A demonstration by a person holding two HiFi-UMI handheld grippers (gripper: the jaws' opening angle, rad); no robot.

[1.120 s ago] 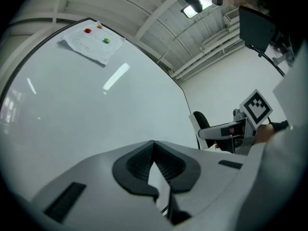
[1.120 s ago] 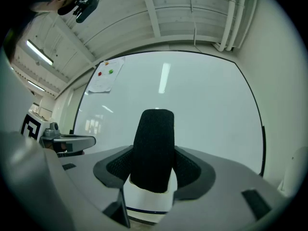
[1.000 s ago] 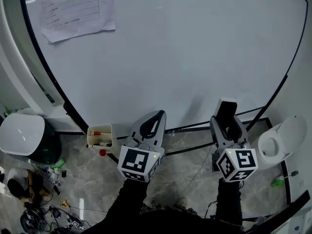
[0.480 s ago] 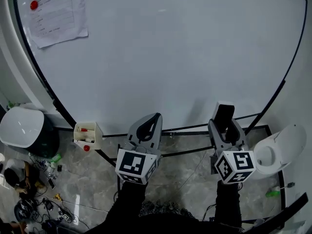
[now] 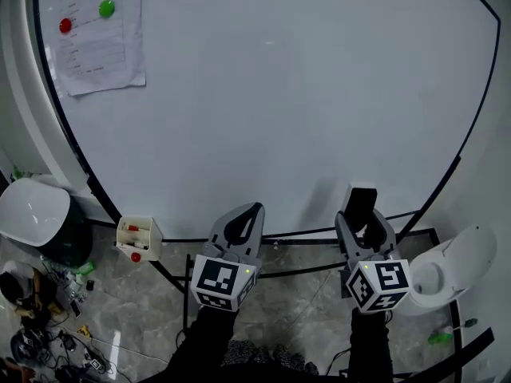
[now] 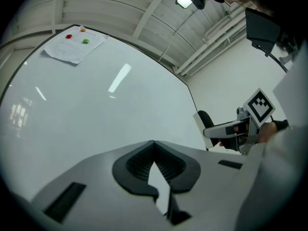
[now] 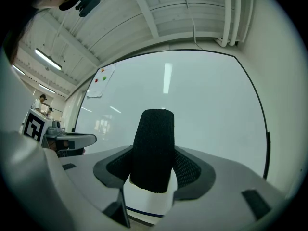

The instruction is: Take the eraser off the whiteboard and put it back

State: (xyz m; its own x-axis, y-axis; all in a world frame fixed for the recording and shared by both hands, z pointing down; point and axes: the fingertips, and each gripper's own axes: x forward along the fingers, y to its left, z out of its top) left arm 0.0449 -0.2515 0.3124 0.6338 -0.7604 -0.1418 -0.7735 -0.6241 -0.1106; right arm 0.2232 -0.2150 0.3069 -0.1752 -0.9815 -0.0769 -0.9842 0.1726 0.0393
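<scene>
The eraser [image 5: 363, 200], a white block with black felt [image 7: 154, 148], stands upright between the jaws of my right gripper [image 5: 364, 207], which is shut on it just in front of the whiteboard's [image 5: 279, 94] lower edge. In the right gripper view the felt faces me and the board fills the background. My left gripper [image 5: 243, 212] is beside it on the left, shut with nothing in it; its fingertips meet in the left gripper view [image 6: 154, 146]. That view also shows the right gripper [image 6: 231, 129] at the far right.
A paper sheet [image 5: 96, 30] with red [image 5: 65, 25] and green [image 5: 106, 8] magnets hangs at the board's top left. A small white marker box [image 5: 137, 235] sits at the lower left edge. A white bin [image 5: 32, 214] stands left, a white seat [image 5: 447, 266] right.
Both grippers have drifted to the right along the board's lower edge, away from the marker box. The eraser stays in the right jaws.
</scene>
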